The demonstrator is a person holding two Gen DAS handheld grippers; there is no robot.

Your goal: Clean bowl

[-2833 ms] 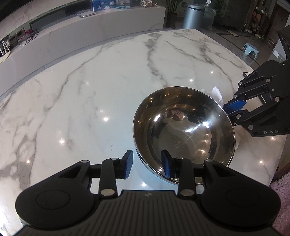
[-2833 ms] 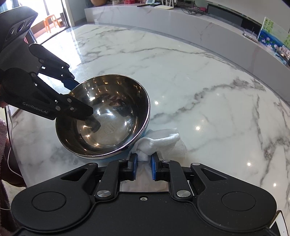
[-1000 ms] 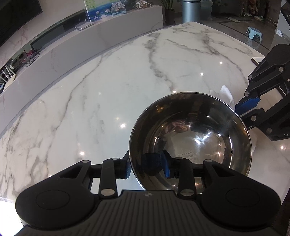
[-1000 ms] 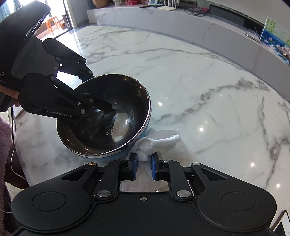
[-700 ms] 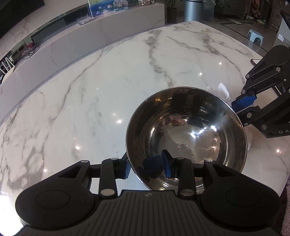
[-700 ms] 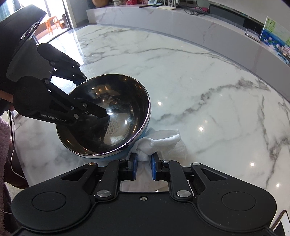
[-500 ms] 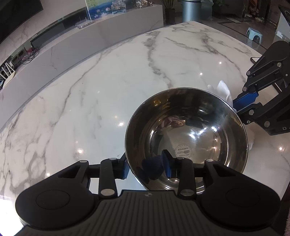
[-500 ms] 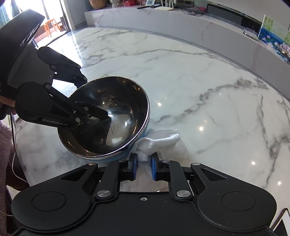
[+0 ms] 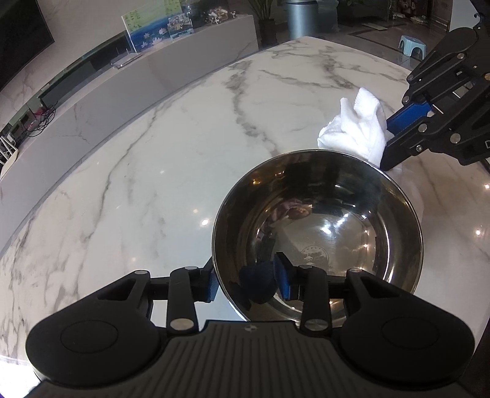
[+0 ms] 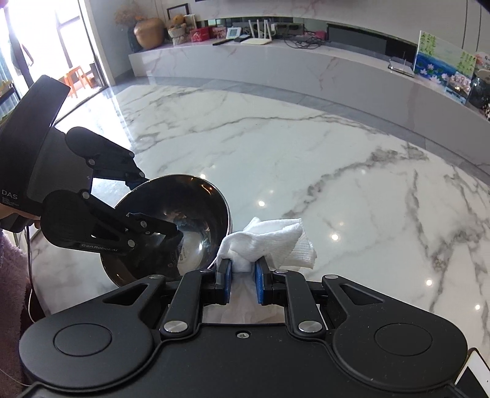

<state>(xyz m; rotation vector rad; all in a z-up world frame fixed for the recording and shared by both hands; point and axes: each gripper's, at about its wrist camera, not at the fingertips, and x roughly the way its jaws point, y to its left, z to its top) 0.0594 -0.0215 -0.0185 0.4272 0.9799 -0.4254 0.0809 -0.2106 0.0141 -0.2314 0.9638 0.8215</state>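
A shiny steel bowl (image 9: pixel 318 220) is held by its near rim in my left gripper (image 9: pixel 248 280), one finger outside and one inside. It is lifted and tilted above the white marble table (image 9: pixel 153 171). In the right wrist view the bowl (image 10: pixel 190 223) sits at the left, gripped by the left gripper (image 10: pixel 153 208). My right gripper (image 10: pixel 242 278) is shut on a crumpled white cloth (image 10: pixel 266 242), raised just right of the bowl's rim. The cloth (image 9: pixel 355 128) and right gripper (image 9: pixel 395 137) show beyond the bowl's far rim.
A long marble counter (image 10: pixel 306 70) with a router, boxes and a picture stand runs behind the table. A grey bin (image 9: pixel 301 18) and a blue stool (image 9: pixel 412 44) stand on the floor past the table's far edge.
My left gripper closed on the bowl's rim and lifted and tilted the bowl. My right gripper raised the cloth off the table, up beside the bowl's rim.
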